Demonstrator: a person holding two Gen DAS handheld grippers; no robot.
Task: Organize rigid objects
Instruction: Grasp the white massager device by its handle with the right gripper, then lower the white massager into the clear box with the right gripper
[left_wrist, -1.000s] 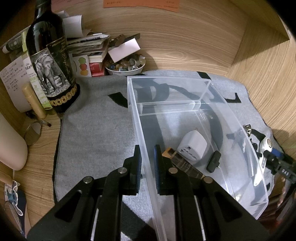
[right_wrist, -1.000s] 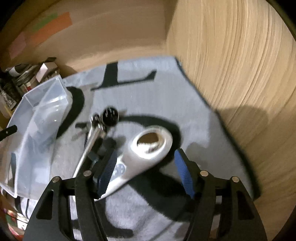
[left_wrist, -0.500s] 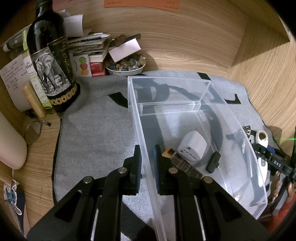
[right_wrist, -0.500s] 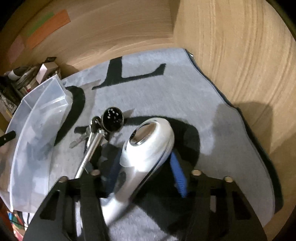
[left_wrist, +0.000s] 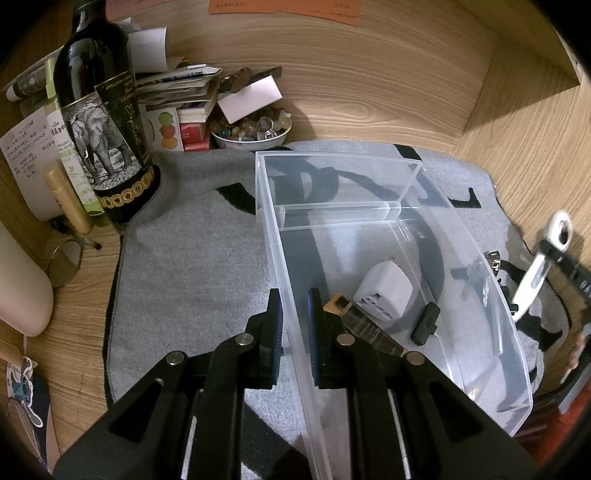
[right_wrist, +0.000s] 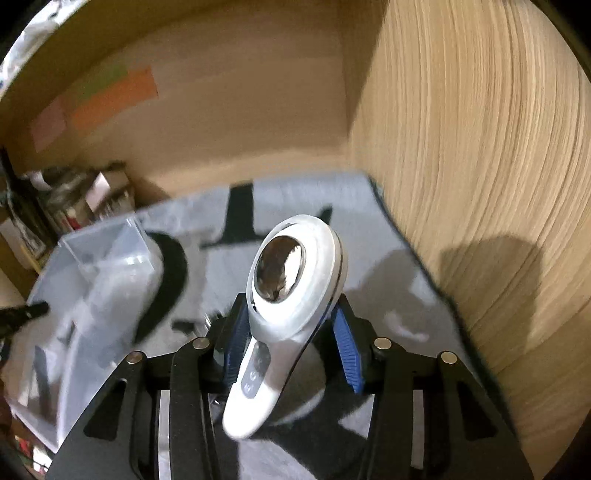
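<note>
On a grey mat (left_wrist: 192, 266) with black lettering, inside a wooden alcove: clear plastic bin (left_wrist: 476, 280), long and divided by a cross wall. Left gripper (left_wrist: 294, 325) clamped on the bin's near side wall, one finger outside, one inside, narrow gap filled by the plastic. Inside the bin, in the nearer compartment: white travel adapter (left_wrist: 384, 297), a small black clip-like piece (left_wrist: 425, 322) just beside it, and a dark flat item partly hidden behind the inner finger. Far compartment bare. At upper left, a dark wine bottle (left_wrist: 99, 122) with an elephant label, upright on the mat's corner; beside it stacked papers and a bowl of stones (left_wrist: 249, 131). At the right edge, blurred, a white handheld device (left_wrist: 543, 266) raised beyond the bin's far wall.

From the right wrist: right gripper (right_wrist: 291, 343) closing on the white handheld device (right_wrist: 291, 295), blue pads against its narrow waist, round mirrored head pointing away and up, button end hanging toward the camera. Device clear of the mat (right_wrist: 369, 266). Bin (right_wrist: 96, 280) to the left, smeared by motion.
</note>
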